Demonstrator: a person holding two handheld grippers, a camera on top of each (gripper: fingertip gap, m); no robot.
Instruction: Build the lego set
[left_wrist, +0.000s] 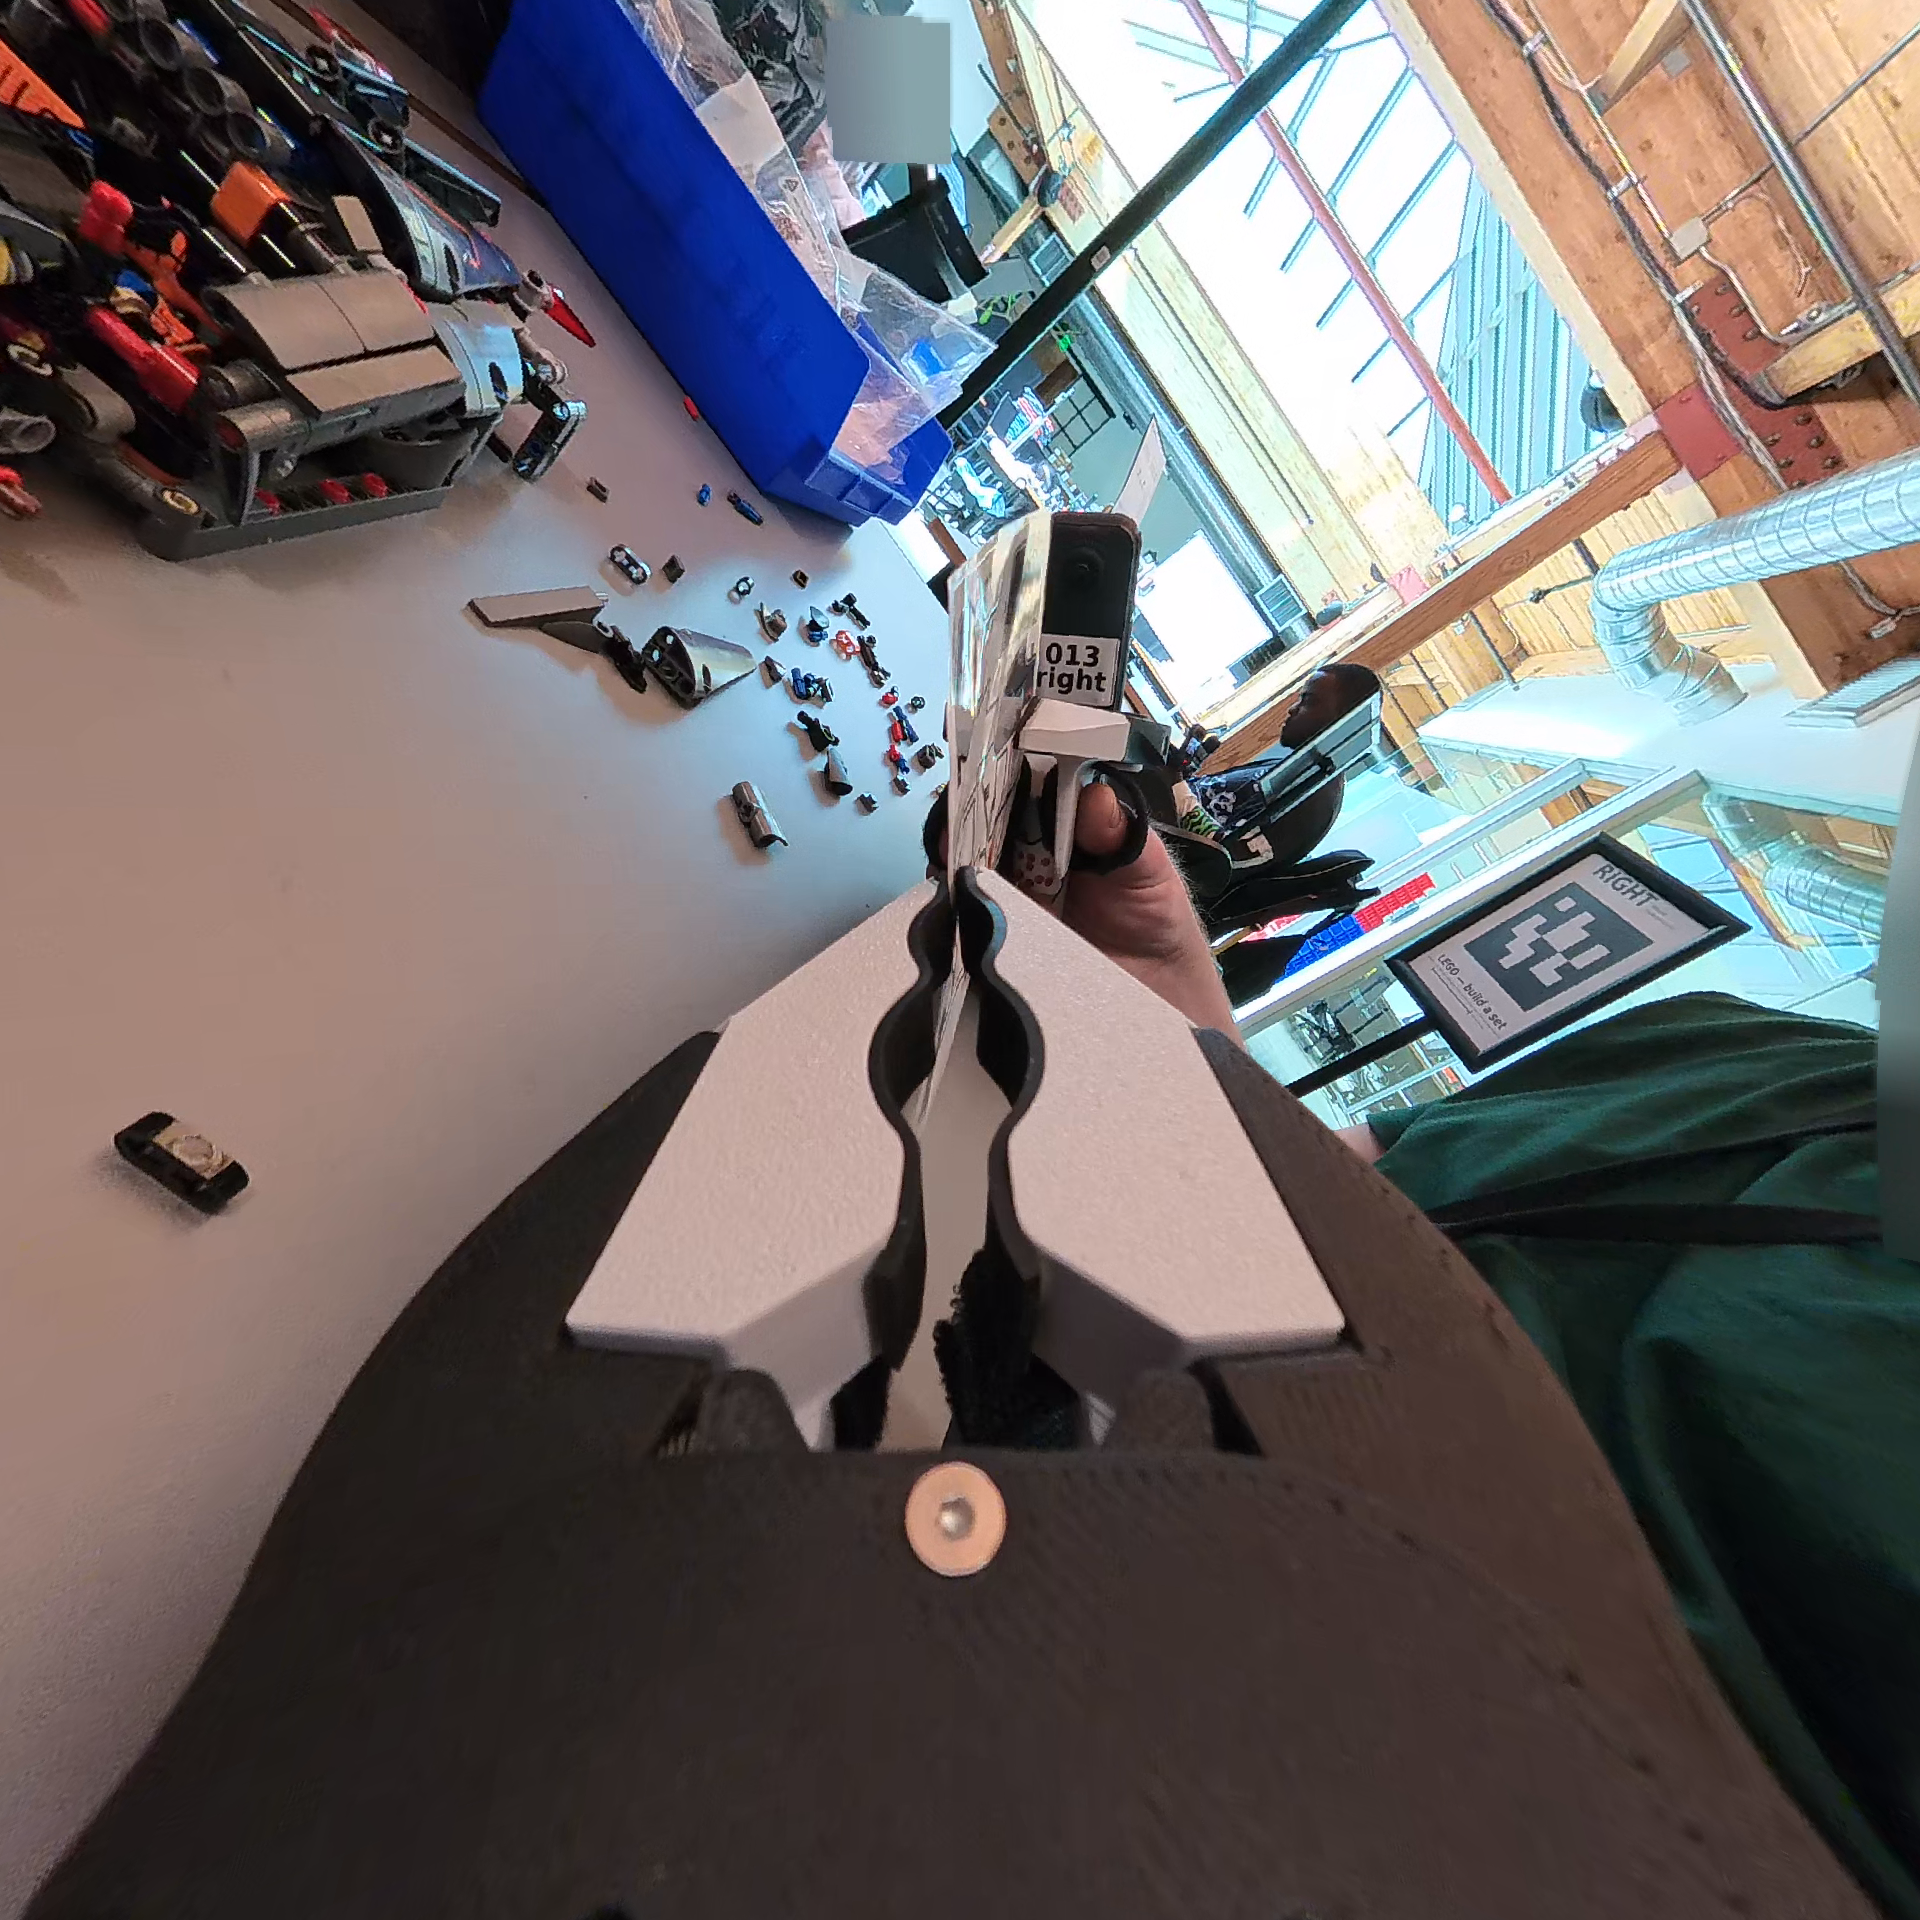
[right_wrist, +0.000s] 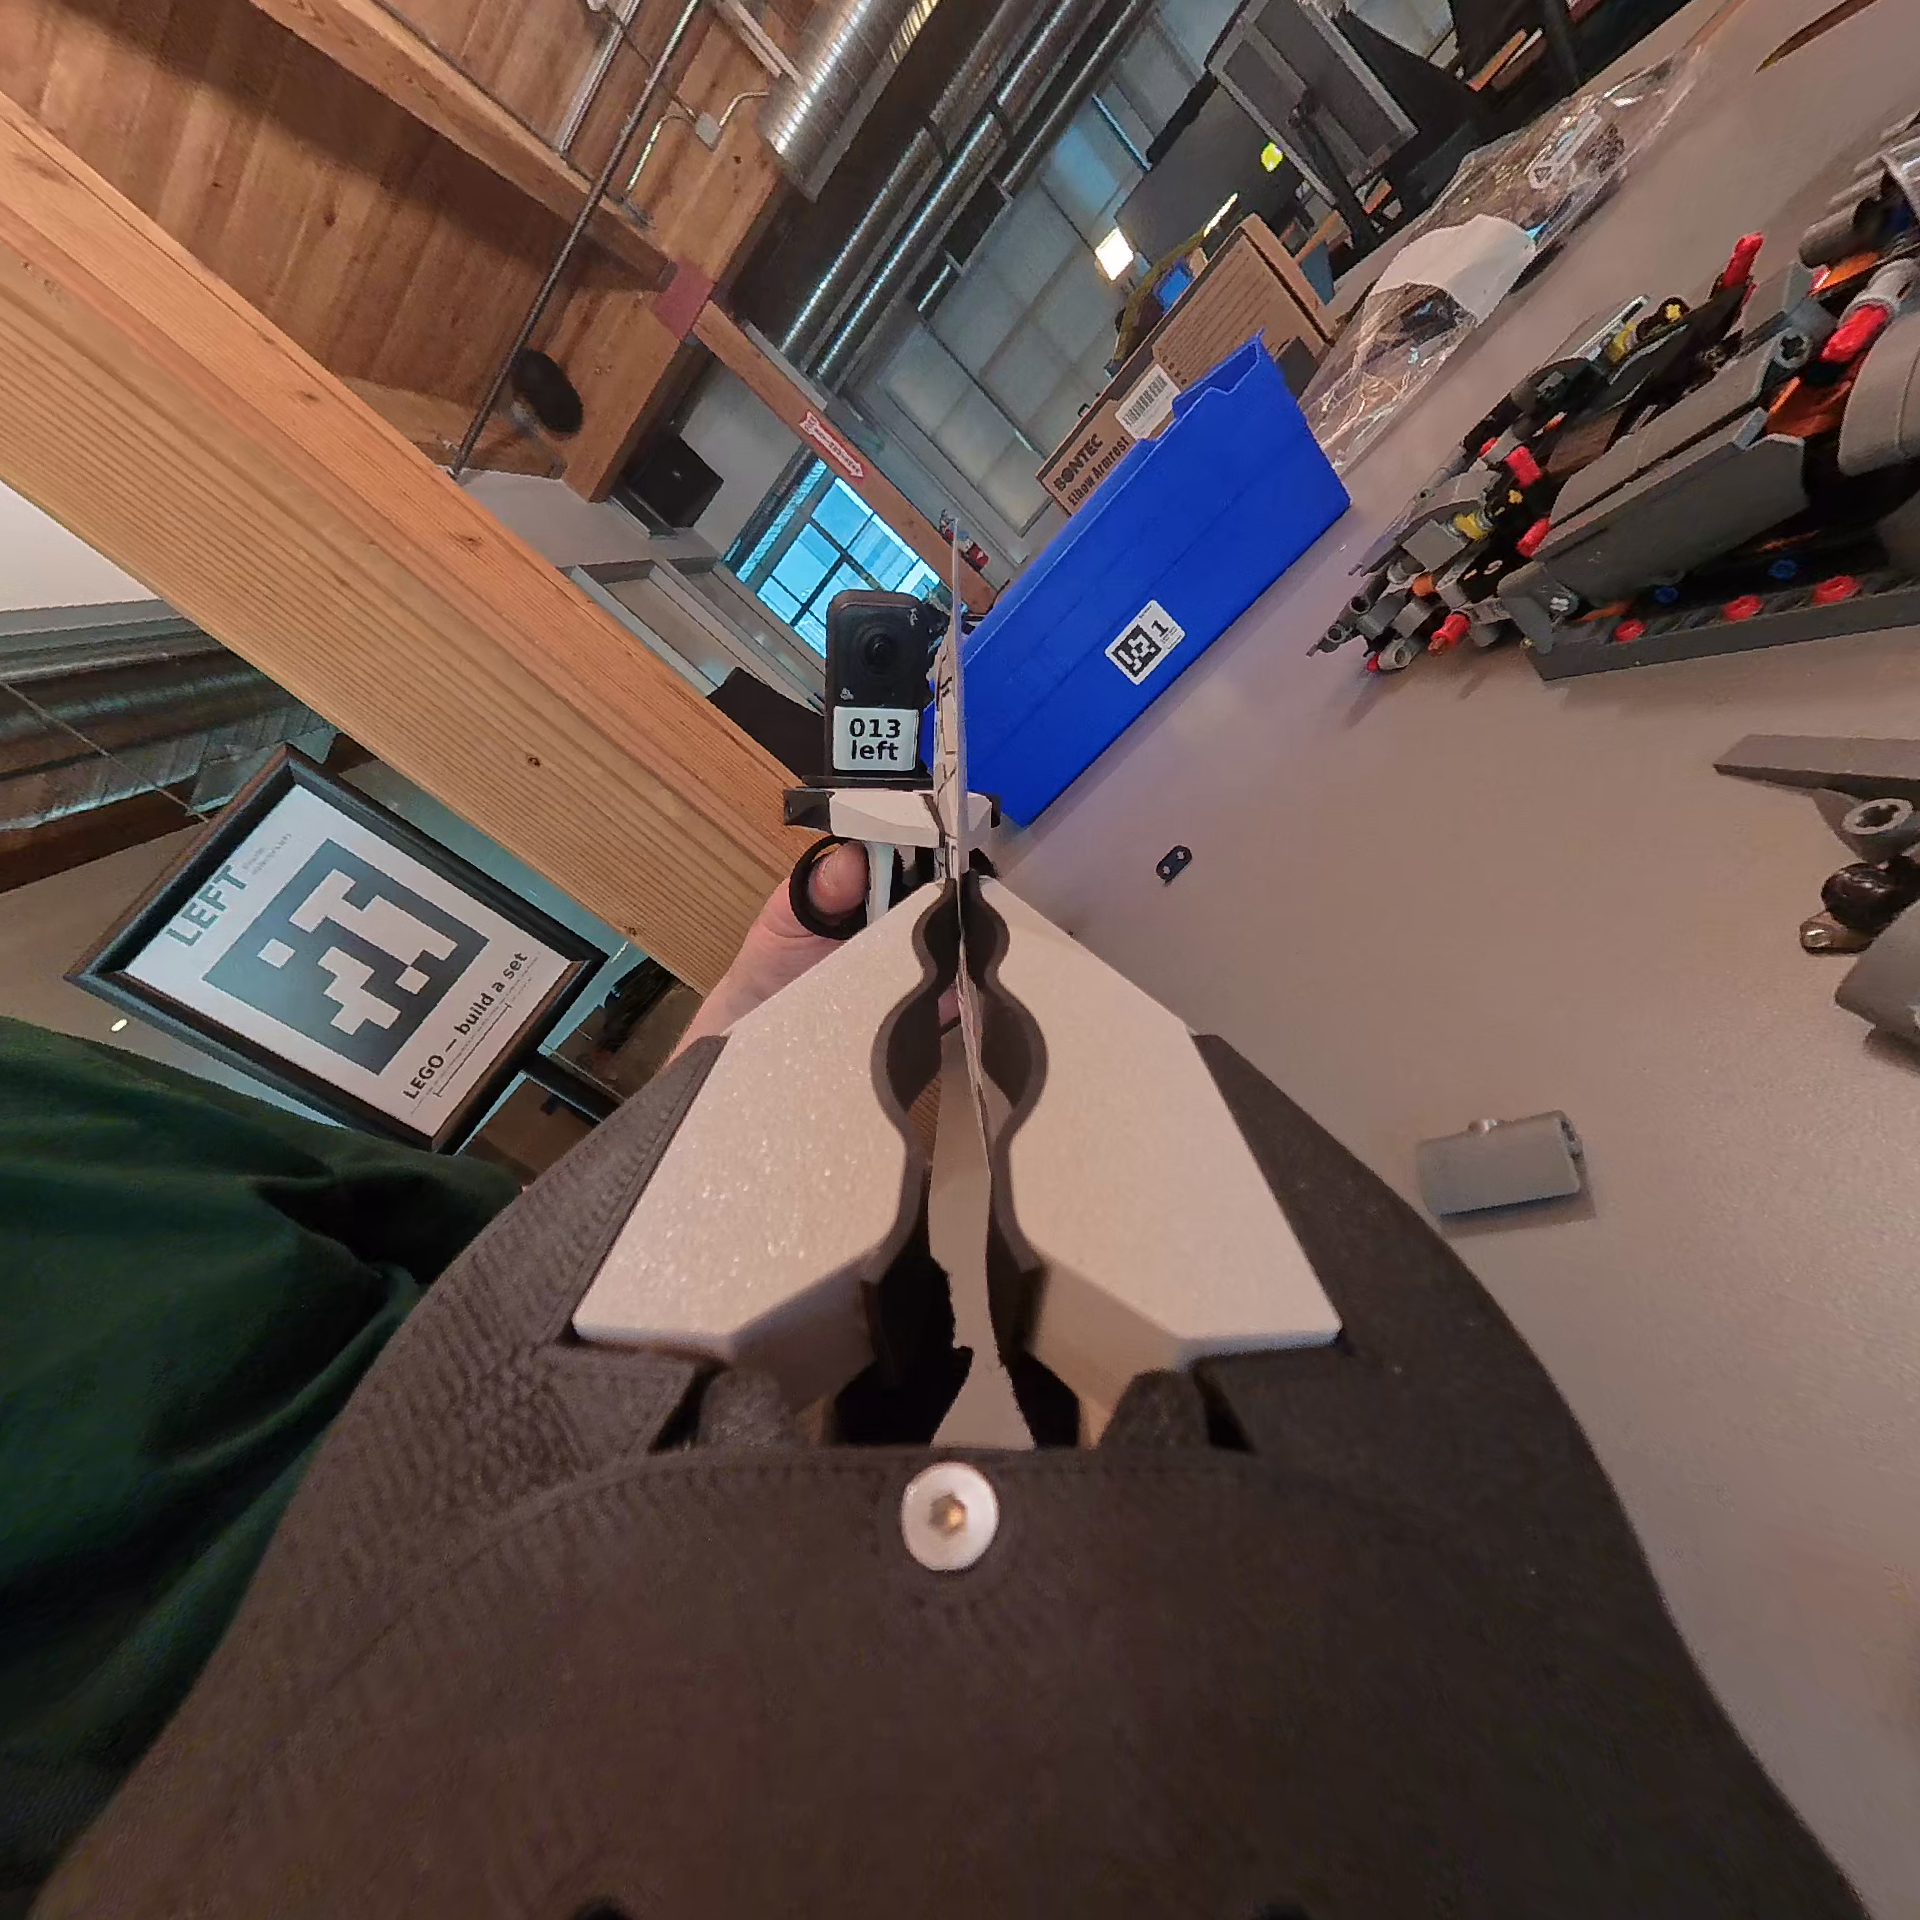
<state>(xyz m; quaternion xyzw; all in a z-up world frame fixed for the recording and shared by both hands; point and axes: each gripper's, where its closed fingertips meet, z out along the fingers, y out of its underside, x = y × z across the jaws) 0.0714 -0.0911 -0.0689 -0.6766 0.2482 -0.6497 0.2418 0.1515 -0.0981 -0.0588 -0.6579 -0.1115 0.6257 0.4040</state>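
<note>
Grey tabletop (left_wrist: 312, 883) is seen beneath timber beams. One thin printed booklet (left_wrist: 987, 665) is held edge-on above it, between both grippers, which face each other. The left gripper (left_wrist: 958, 894) is closed on one edge and the right gripper (right_wrist: 961, 904) on the other. One blue bin (right_wrist: 1143, 582) holds clear plastic bags (left_wrist: 831, 249). One half-built lego model (left_wrist: 260, 343) is seen beside it, with small loose pieces (left_wrist: 831, 675) scattered close by.

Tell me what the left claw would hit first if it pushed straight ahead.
Likely the right claw, which faces it directly ahead. Both are shut on the same printed sheet, so the left claw would first crumple that; the depth between them is unclear.
</note>
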